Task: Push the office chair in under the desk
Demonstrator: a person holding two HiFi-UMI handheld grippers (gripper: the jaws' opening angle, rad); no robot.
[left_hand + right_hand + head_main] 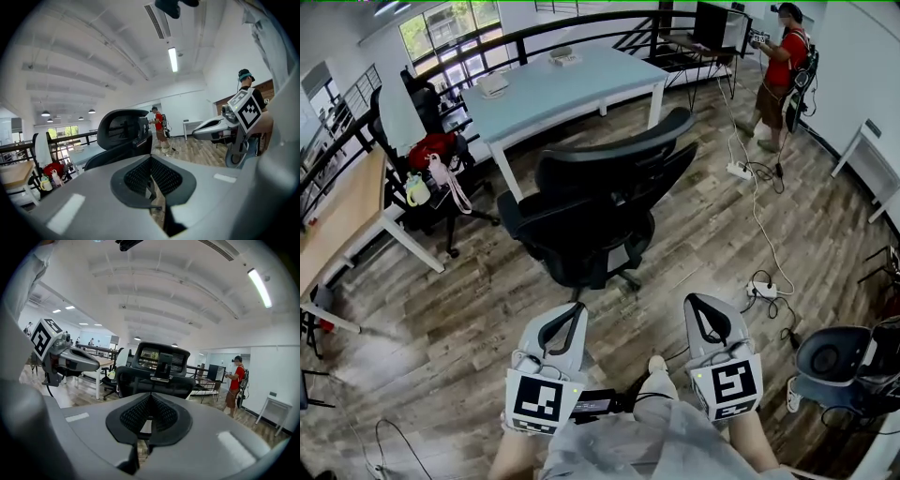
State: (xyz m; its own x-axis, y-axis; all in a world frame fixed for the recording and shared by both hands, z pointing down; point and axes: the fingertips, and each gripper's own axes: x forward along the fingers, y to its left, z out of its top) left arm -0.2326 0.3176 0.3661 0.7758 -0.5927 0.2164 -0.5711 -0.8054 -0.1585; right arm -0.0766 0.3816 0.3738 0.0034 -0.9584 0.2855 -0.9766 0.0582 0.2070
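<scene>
- Left gripper (pixel 575 309): jaws pressed together with nothing between them, as the left gripper view (pixel 151 174) confirms.
- Right gripper (pixel 703 302): likewise closed and empty, per its own view (pixel 149 417).
- Pose: the two grippers are held side by side in front of the person. Both point forward and slightly below level, with the marker cubes nearest the body. Neither touches anything.
- Office chair (pixel 600 202): stands on the wooden floor (pixel 487 300) just ahead of the grippers, its backrest turned roughly towards them. The right gripper view shows the rear of the backrest and headrest (pixel 157 373). In the left gripper view the chair (pixel 124 133) sits left of centre.
- Worktop (pixel 581 75): pale-topped and beyond the chair. The chair is not yet under it; it stands off the near edge.
- Step in hand, as judged: approach and contact.
- Recommendation: place both closed grippers on the backrest, one on each side of its centre spine, at equal height. Push level, not downward, so the castors roll and the chair does not swivel.
- Recommendation: steer the seat into the gap right of the near leg (pixel 508 173).
- Risk: uneven pressure would spin the chair on its column.
- Farther off: a person in a red shirt (pixel 783 66) stands well clear.
</scene>
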